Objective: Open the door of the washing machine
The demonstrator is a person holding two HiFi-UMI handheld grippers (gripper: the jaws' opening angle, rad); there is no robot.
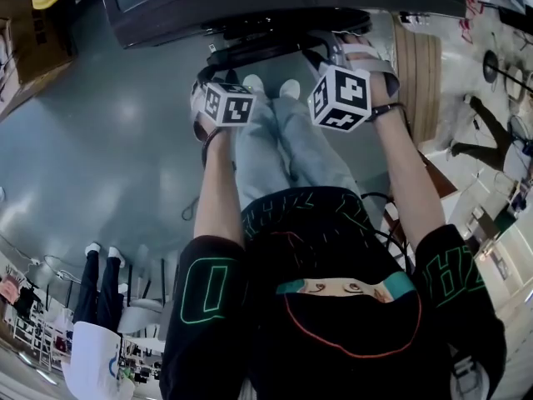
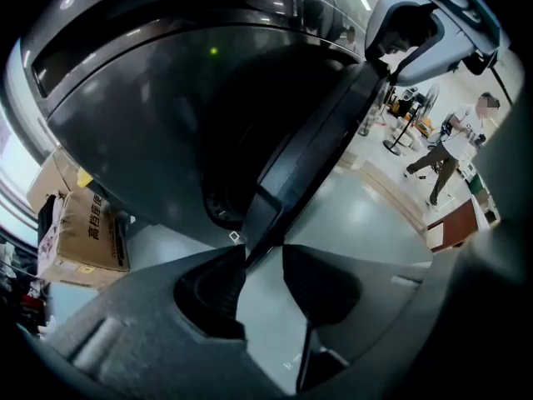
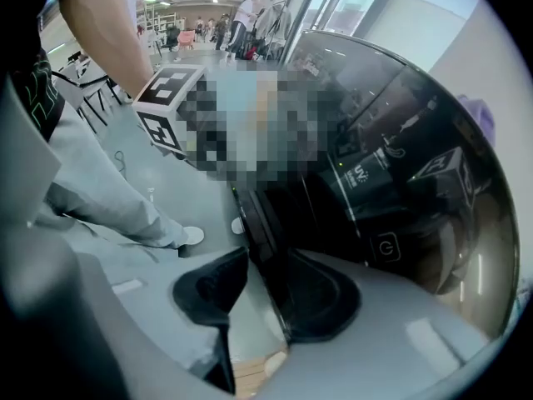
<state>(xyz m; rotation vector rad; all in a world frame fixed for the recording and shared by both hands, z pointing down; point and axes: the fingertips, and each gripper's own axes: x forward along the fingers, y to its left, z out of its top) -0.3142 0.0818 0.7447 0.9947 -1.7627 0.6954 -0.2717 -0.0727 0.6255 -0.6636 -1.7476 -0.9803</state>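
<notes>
The dark grey washing machine (image 1: 208,2) stands in front of me with its door (image 1: 275,47) ajar. My left gripper (image 1: 215,72) is at the door's left end and my right gripper (image 1: 337,52) at its right end. In the left gripper view the door (image 2: 316,148) runs from the right gripper (image 2: 375,61) down to the left gripper (image 2: 262,252), whose fingertips close on its lower corner. In the right gripper view the door's rim (image 3: 258,215) lies deep between the jaws of the right gripper (image 3: 266,265), with a pad on each side of it.
My own legs and white shoes (image 1: 275,132) are just below the machine. A cardboard box (image 2: 87,232) stands to the machine's left and a wooden board (image 1: 416,65) to its right. Other people (image 1: 100,282) stand on the grey floor, one of them (image 2: 445,148) farther off.
</notes>
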